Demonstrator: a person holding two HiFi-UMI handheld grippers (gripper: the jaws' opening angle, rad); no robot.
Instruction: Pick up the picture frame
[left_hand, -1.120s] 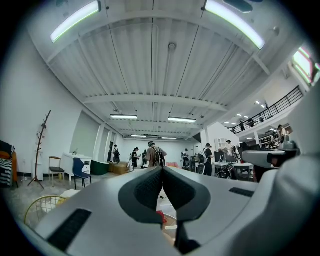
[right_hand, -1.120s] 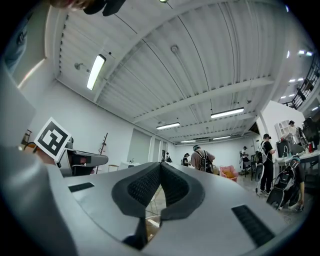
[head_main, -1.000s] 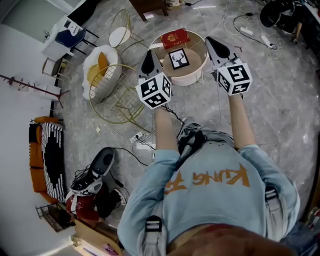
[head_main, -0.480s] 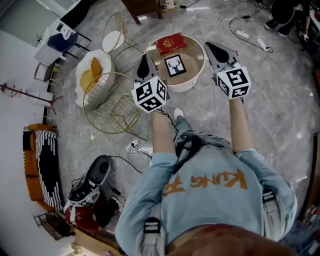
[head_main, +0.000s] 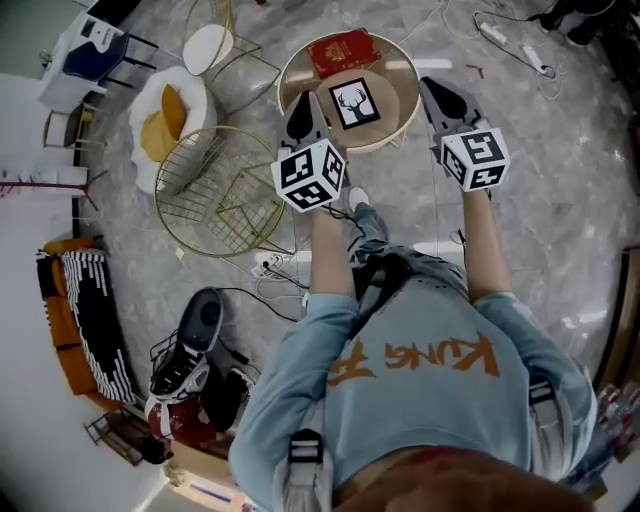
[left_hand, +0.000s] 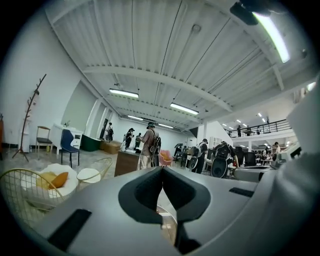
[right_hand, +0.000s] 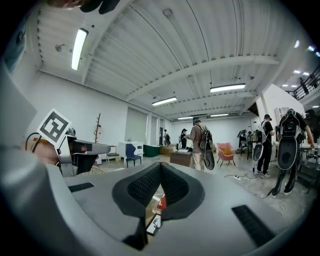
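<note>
- Step in hand, judged from the layout: the approach. Neither claw has reached the picture frame (head_main: 355, 103).
- The frame sits on the round table (head_main: 398, 100) at the person's 12 o'clock, deer print facing up. It looks flat, but that's not certain. A red book (head_main: 343, 52) lies just beside it at the frame's 12 o'clock.
- Left gripper (head_main: 303, 108): jaws pressed together, nothing between them. It is at the frame's 9 o'clock, over the table's edge, near the frame but apart from it.
- Right gripper (head_main: 432, 90): jaws closed tip to tip, empty. It is at the frame's 3 o'clock, by the table's rim. The right gripper view shows the frame and book through the gap under the tips, so the target is ahead and lower.
- Pose: both forearms reach forward, roughly parallel. The grippers are about level with the marker cubes on top, and the frame lies between the two.
- To do it well:
  - Open the jaws before closing the distance.
  - Tip the nose down, since a low frame gives a level claw little to bite.
  - Grip the border, not the face, which is probably slick.
  - Brace the opposite edge with the other claw so the frame can't slide.
- Risk: a nudge pushes the frame into the book or off the rim.
</note>
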